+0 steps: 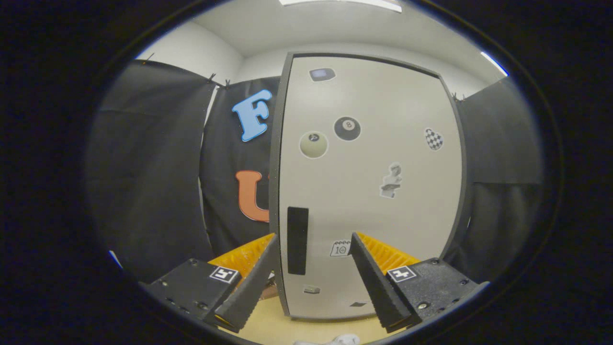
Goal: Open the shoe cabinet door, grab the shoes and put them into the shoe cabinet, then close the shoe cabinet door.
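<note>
Black cloth walls flank the tall pale-grey shoe cabinet (pixel 368 191), its sticker-dotted door closed (dark vertical handle (pixel 297 239) near its left edge), just ahead of the gripper (pixel 313 249), fingers spread wide, empty.

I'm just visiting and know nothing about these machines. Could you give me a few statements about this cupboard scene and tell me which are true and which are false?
1. The shoe cabinet door is shut. True.
2. The tool is clamped on the black handle strip. False: its fingers stand apart, open, with the strip showing beyond the gap between them, nothing gripped.
3. A black eight-ball sticker sits on the door, with a pale ball sticker beside it. True.
4. The handle strip lies near the door's hinge-free middle, far from any edge. False: it runs upright close to the door's edge, on the side by the booth wall.
5. A checkered sticker is on the door. True.
</note>
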{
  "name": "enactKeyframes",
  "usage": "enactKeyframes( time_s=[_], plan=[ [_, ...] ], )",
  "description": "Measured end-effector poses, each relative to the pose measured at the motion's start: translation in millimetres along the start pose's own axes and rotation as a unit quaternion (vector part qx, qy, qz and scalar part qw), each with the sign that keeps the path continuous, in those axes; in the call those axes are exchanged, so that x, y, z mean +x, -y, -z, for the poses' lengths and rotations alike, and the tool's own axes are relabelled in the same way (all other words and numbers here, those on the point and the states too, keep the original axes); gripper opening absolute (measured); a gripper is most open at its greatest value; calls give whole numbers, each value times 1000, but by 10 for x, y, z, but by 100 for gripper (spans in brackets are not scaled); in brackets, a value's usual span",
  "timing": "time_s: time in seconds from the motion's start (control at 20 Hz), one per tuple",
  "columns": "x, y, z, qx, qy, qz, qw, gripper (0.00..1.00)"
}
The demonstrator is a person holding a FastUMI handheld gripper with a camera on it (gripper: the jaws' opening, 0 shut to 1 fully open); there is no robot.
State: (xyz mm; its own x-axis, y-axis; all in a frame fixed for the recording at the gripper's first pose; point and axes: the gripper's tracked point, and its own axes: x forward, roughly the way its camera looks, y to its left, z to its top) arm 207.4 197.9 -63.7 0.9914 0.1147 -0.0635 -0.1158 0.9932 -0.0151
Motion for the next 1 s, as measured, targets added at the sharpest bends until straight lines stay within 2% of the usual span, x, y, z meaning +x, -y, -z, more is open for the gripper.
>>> enactKeyframes(
  time_s=[0.25,0.45,0.55,0.6,0.65,0.7,0.75,1.0],
  plan=[
    [558,-101,251,28,-33,8,999,94],
    [700,-108,376,39,-46,15,998,86],
    [728,-89,411,39,-44,21,998,77],
    [747,-123,410,46,-44,13,998,65],
    [728,-176,430,49,-48,5,998,63],
    [707,-173,419,45,-46,9,998,49],
    [711,-156,417,38,-47,15,998,42],
    [694,-159,431,42,-51,3,998,31]
  ],
)
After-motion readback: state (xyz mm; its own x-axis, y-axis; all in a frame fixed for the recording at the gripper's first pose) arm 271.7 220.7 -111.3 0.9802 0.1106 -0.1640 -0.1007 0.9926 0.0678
